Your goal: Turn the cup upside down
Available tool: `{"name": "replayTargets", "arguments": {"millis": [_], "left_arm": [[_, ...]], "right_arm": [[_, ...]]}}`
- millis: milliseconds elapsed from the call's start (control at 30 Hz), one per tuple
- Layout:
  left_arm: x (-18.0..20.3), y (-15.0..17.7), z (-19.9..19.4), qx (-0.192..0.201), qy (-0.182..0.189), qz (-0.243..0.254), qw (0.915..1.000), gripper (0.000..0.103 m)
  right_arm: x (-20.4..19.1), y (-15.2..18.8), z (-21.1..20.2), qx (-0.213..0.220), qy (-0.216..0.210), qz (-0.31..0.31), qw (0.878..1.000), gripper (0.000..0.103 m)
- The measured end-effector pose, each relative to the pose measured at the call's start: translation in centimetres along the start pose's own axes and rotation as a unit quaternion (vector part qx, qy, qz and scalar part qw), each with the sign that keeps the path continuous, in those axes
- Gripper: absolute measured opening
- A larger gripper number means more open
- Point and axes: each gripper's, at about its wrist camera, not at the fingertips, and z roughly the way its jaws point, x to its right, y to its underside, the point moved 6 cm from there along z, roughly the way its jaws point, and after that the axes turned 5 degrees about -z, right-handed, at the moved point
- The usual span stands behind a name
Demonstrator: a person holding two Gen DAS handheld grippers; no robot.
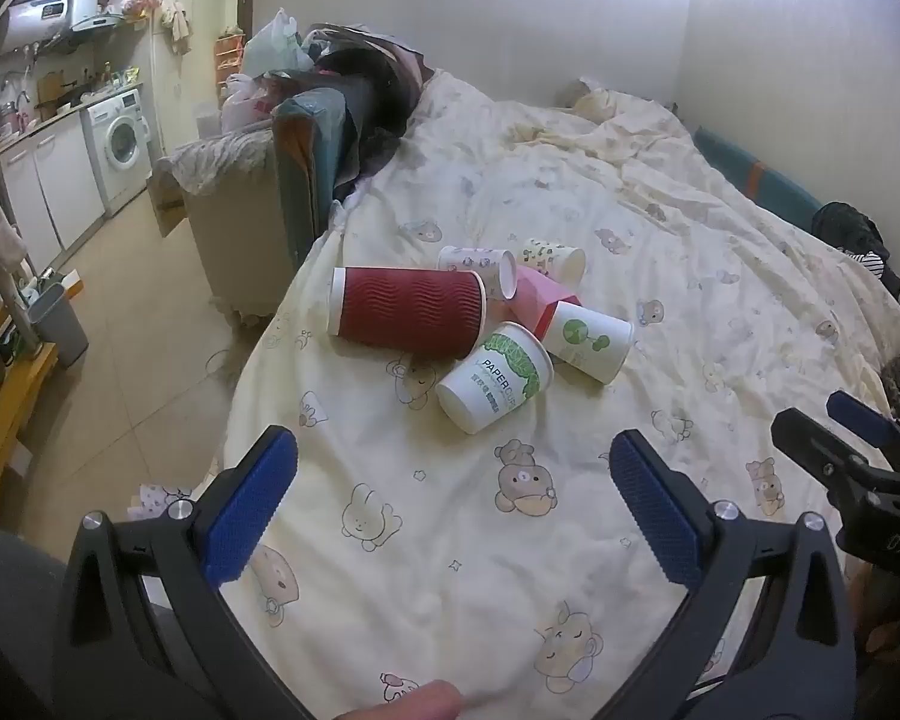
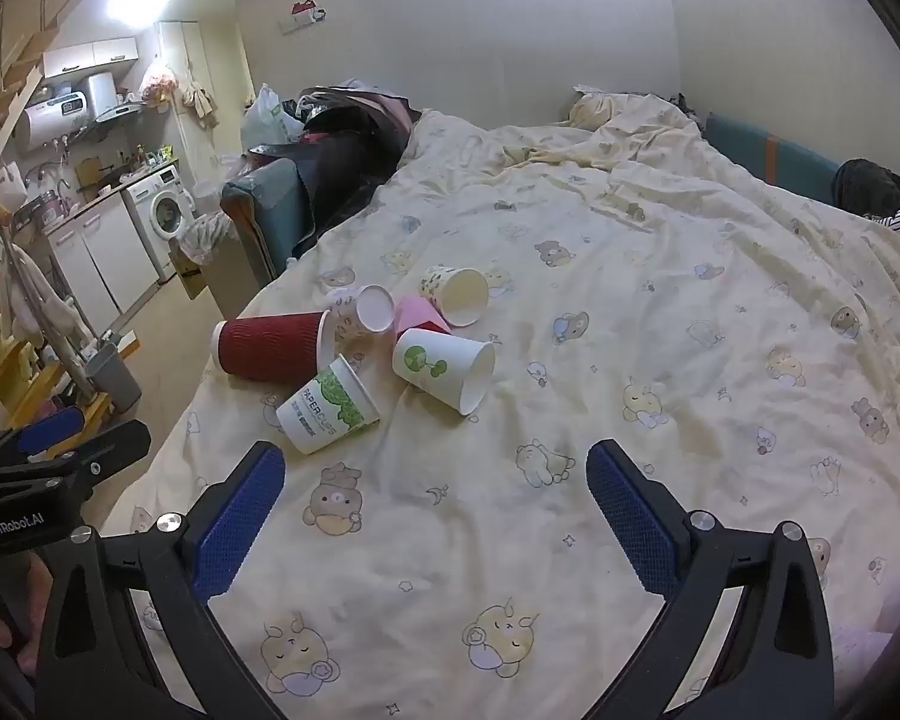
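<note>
Lying toppled: cups [image 1: 495, 377] on bed [image 1: 690, 276]

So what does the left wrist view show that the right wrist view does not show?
Only the left wrist view shows the right gripper from the side, at its right edge, and a fingertip at its bottom edge.

Only the right wrist view shows the left gripper from the side, at its left edge, and the open mouth of the green-tree cup.

Both views show the cups lying on their sides on the bear-print quilt: the red ribbed cup, the PAPERCUPS cup, and the washing machine behind. Each view's own gripper is open and empty.
</note>
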Motion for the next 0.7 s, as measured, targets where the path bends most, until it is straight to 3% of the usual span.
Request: {"name": "replayTargets", "arguments": {"millis": [700], "left_arm": [[0.02, 0.01, 0.02, -0.001, -0.003, 0.003, 1.0000, 0.103]], "right_arm": [[0.06, 0.11, 0.06, -0.006, 0.001, 0.002, 1.000, 0.103]]}}
